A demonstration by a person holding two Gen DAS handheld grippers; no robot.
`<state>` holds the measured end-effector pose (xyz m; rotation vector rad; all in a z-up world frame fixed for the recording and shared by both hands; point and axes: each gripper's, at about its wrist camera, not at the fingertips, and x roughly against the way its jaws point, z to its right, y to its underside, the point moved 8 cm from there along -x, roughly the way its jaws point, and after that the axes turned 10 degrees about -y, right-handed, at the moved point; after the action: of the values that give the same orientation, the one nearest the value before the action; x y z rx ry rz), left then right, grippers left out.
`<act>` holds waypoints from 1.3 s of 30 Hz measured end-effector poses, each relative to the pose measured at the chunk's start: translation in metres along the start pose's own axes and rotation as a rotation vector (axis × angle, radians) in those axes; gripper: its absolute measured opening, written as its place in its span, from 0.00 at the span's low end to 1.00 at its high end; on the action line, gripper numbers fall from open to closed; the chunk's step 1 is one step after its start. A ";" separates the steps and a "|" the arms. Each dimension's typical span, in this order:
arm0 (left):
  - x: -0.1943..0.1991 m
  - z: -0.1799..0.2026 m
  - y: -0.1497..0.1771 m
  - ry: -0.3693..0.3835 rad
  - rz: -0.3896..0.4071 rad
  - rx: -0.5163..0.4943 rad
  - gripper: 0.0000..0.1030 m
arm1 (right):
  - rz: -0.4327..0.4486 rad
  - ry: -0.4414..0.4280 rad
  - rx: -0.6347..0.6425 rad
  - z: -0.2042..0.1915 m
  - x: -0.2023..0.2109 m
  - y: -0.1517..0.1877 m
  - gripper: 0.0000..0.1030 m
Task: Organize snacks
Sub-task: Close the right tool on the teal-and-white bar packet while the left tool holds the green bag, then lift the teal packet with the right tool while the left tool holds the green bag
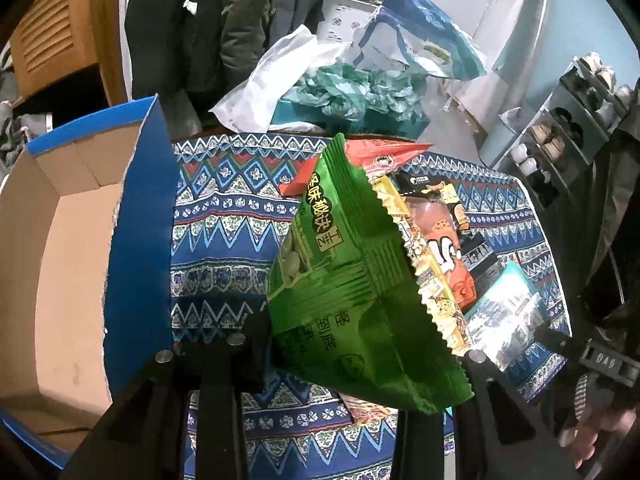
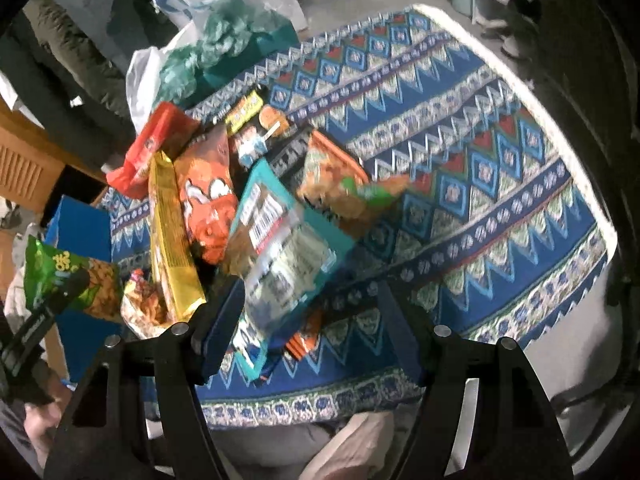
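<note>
My left gripper (image 1: 332, 364) is shut on the lower part of a green snack bag (image 1: 344, 280), which hangs tilted over the tablecloth just right of an open cardboard box with blue outer walls (image 1: 136, 240). The same green bag (image 2: 68, 276) shows at the far left of the right wrist view. My right gripper (image 2: 310, 320) stands open over the snack pile. A blurred teal packet (image 2: 280, 240) lies between the fingers, close to the left finger (image 2: 220, 328) and apart from the right one. A red packet (image 2: 156, 148), a yellow packet (image 2: 172, 240) and an orange bag (image 2: 208, 204) lie beside it.
A blue patterned tablecloth (image 2: 480, 160) covers the table, bare to the right of the pile. Crumpled plastic bags (image 1: 340, 88) sit at the far edge. A shoe rack (image 1: 560, 128) stands beyond the table. A person's hand (image 1: 592, 440) holds the other gripper.
</note>
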<state>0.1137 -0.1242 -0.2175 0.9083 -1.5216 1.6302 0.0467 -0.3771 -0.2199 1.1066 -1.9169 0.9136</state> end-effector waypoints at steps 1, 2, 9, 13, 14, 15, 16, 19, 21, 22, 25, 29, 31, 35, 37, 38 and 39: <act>0.000 0.001 0.000 0.000 0.000 -0.003 0.34 | -0.010 -0.001 -0.002 0.001 -0.003 0.002 0.68; 0.000 0.001 0.000 0.000 0.000 -0.005 0.34 | -0.017 -0.002 -0.003 0.001 -0.008 0.003 0.68; 0.000 0.006 0.001 0.000 0.003 -0.019 0.34 | -0.040 -0.055 0.038 -0.016 -0.030 0.001 0.50; -0.002 0.004 0.003 -0.004 -0.009 -0.014 0.34 | -0.036 -0.037 0.151 -0.038 -0.036 0.003 0.27; -0.003 0.003 0.003 -0.005 -0.011 -0.012 0.34 | -0.031 -0.040 0.166 -0.042 -0.036 0.002 0.27; -0.003 0.002 0.004 -0.005 -0.014 -0.009 0.34 | -0.026 -0.050 0.179 -0.047 -0.037 0.002 0.27; -0.004 0.001 0.004 -0.004 -0.015 -0.007 0.34 | -0.025 -0.063 0.190 -0.052 -0.038 0.001 0.27; -0.004 0.000 0.004 -0.007 -0.016 -0.006 0.34 | -0.039 -0.057 0.200 -0.056 -0.048 0.001 0.32; -0.004 -0.001 0.005 -0.008 -0.016 -0.005 0.34 | -0.050 -0.052 0.182 -0.054 -0.055 0.000 0.35; -0.005 -0.002 0.005 -0.008 -0.018 -0.004 0.34 | -0.054 -0.055 0.169 -0.051 -0.058 -0.001 0.35; -0.006 -0.003 0.005 -0.007 -0.024 0.003 0.34 | -0.048 -0.074 0.148 -0.050 -0.060 -0.002 0.35; -0.008 -0.004 0.005 -0.007 -0.025 0.004 0.34 | -0.057 -0.096 0.144 -0.053 -0.065 -0.003 0.35; -0.008 -0.004 0.004 -0.007 -0.026 0.002 0.34 | -0.062 -0.097 0.152 -0.055 -0.064 -0.002 0.35; -0.011 -0.005 0.007 -0.010 -0.033 0.004 0.34 | -0.079 -0.122 0.155 -0.059 -0.065 0.001 0.35; -0.012 -0.006 0.008 -0.011 -0.038 0.007 0.34 | -0.106 -0.135 0.153 -0.062 -0.073 0.004 0.35; -0.012 -0.006 0.008 -0.011 -0.038 0.008 0.34 | -0.109 -0.135 0.150 -0.062 -0.075 0.005 0.35; -0.012 -0.006 0.008 -0.012 -0.036 0.008 0.34 | -0.109 -0.132 0.153 -0.063 -0.075 0.005 0.35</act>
<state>0.1130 -0.1191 -0.2321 0.9456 -1.4991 1.6084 0.0844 -0.2935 -0.2547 1.3781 -1.8954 0.9602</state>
